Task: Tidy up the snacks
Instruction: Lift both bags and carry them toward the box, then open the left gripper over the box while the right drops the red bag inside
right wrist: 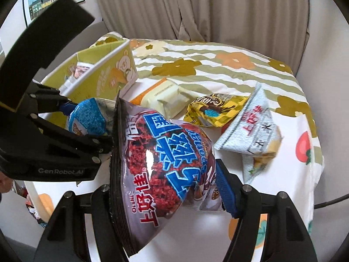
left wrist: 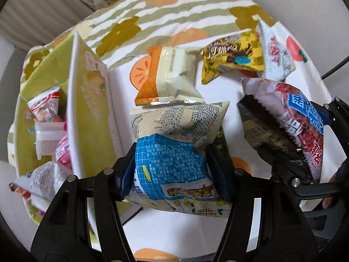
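My left gripper (left wrist: 172,166) is shut on a blue and cream snack packet (left wrist: 178,126), held clear above the tablecloth; it also shows in the right wrist view as left gripper (right wrist: 85,122) and packet (right wrist: 87,118). My right gripper (right wrist: 165,192) is shut on a red and purple crisp bag (right wrist: 165,148), also lifted. From the left wrist view that right gripper (left wrist: 305,137) and its bag (left wrist: 294,109) hang just to the right. A green carton (left wrist: 87,91) stands at the left with several snack packets inside.
Three packets lie on the cloth: a cream and orange one (left wrist: 174,74), a yellow one (left wrist: 231,59) and a pale blue one (left wrist: 274,52). The round table's edge (right wrist: 314,174) drops off at the right. Curtains (right wrist: 218,8) hang behind.
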A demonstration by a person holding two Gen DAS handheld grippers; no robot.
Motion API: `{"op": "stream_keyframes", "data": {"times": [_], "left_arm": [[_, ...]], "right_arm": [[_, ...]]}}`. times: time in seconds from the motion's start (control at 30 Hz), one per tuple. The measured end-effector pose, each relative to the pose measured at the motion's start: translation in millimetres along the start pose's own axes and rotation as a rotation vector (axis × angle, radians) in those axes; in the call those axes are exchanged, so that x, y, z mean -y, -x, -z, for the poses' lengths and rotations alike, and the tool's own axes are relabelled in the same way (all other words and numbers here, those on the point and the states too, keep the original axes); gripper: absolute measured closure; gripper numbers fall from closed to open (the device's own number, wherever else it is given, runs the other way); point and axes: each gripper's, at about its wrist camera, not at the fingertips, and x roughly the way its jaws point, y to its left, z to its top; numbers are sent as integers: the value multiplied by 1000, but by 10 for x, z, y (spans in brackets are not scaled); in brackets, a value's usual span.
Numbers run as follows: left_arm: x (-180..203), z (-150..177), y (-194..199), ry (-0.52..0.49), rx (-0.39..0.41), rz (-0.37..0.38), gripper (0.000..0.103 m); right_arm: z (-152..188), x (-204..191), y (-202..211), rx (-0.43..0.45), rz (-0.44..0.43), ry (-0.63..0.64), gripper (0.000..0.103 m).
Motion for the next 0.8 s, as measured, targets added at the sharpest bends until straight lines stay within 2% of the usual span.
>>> {"op": "stream_keyframes", "data": {"times": [0.37,0.57,0.8], "left_arm": [[-192,97,866,169,179,13,46],[-641,185,1308,282,272,-14,46],[-1488,311,1525,345,321,-68,46]], "right_arm": [[-278,74,612,44,-21,-28,38],[-520,-97,881,78,-62,25,38],[-955,-573,942,126,-108,65,38]]}}
